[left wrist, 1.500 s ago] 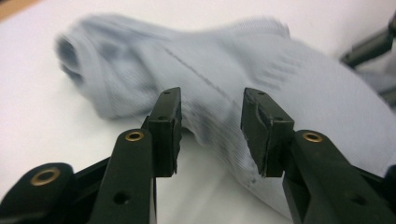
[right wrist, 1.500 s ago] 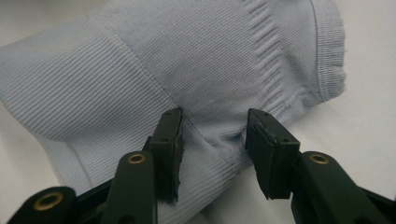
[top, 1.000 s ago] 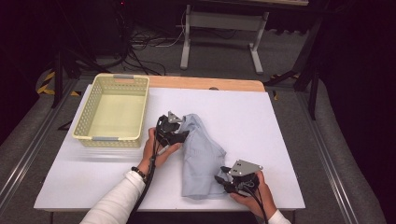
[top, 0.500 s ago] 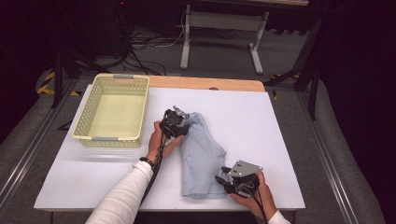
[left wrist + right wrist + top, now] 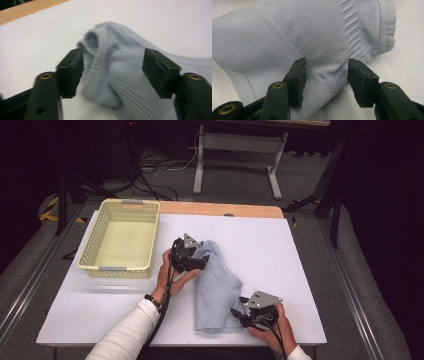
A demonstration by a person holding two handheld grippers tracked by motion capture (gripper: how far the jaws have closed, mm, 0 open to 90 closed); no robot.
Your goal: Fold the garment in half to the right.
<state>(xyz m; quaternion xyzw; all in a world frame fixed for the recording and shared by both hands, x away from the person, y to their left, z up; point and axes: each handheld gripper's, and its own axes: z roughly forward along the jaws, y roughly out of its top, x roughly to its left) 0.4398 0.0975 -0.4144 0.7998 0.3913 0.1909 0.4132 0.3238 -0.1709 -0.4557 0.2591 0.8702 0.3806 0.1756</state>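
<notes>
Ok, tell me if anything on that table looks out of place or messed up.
Nothing is damaged or spilled. The light blue garment lies rumpled and bunched at its far end rather than flat, between the left gripper and right gripper. The yellow basket sits squarely on the white table.

The high view is looking forward and down over the whole table (image 5: 300, 250) from above; each gripper view is sitting close behind its own jaws — all three are sharing the pale blue garment (image 5: 217, 287) (image 5: 117, 72) (image 5: 312, 37).
</notes>
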